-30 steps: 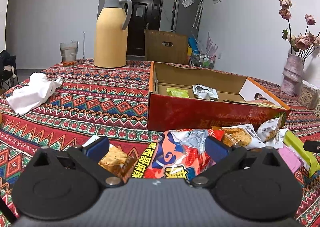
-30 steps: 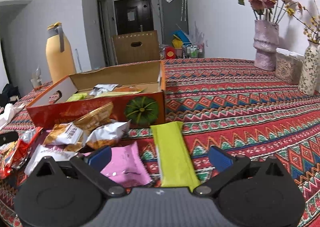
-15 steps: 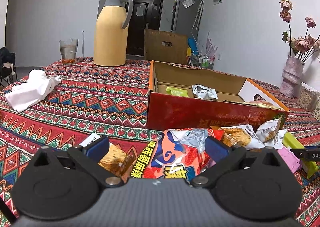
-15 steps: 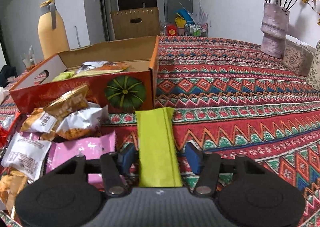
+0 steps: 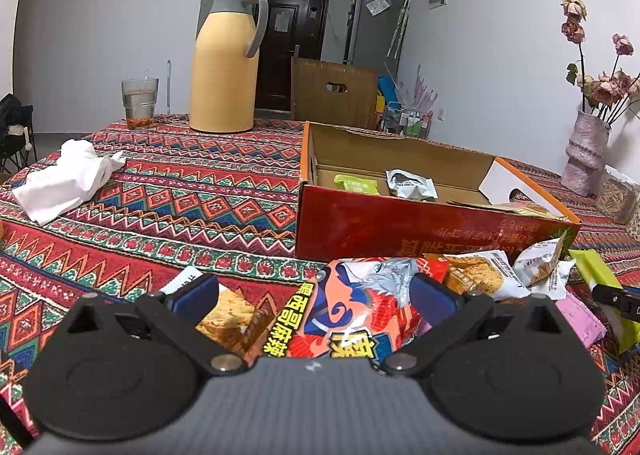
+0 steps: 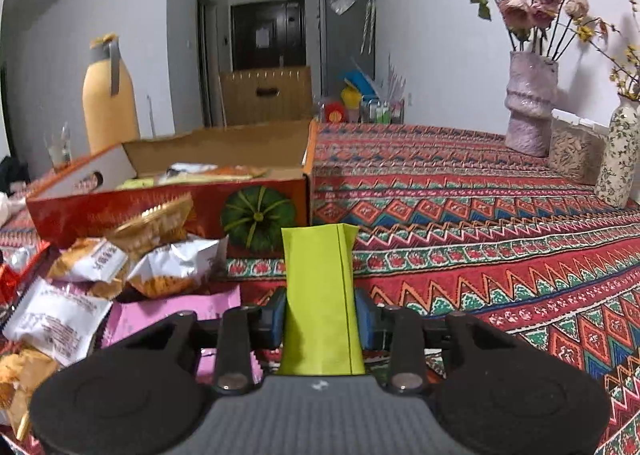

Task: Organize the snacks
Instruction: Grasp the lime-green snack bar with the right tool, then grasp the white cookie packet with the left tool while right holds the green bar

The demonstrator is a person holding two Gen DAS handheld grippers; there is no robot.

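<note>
On the patterned tablecloth (image 6: 500, 223), right gripper (image 6: 320, 321) jaws pinch the green packet (image 6: 318, 275).

Both grippers, left gripper (image 5: 314, 295) & right gripper (image 6: 320, 321), are showing matte black round housings, grey ribbed bodies, blue finger pads, silver pivot screws.

The bench (image 6: 500, 223) cloth is red with green, blue and white zigzags. The box (image 6: 132, 211) is red with a green pumpkin print. The packet (image 6: 320, 287) is lime green, the wrapper (image 6: 168, 315) pink, the flask (image 5: 224, 71) yellow with a grey top, the vase (image 6: 528, 107) pale pink.
</note>
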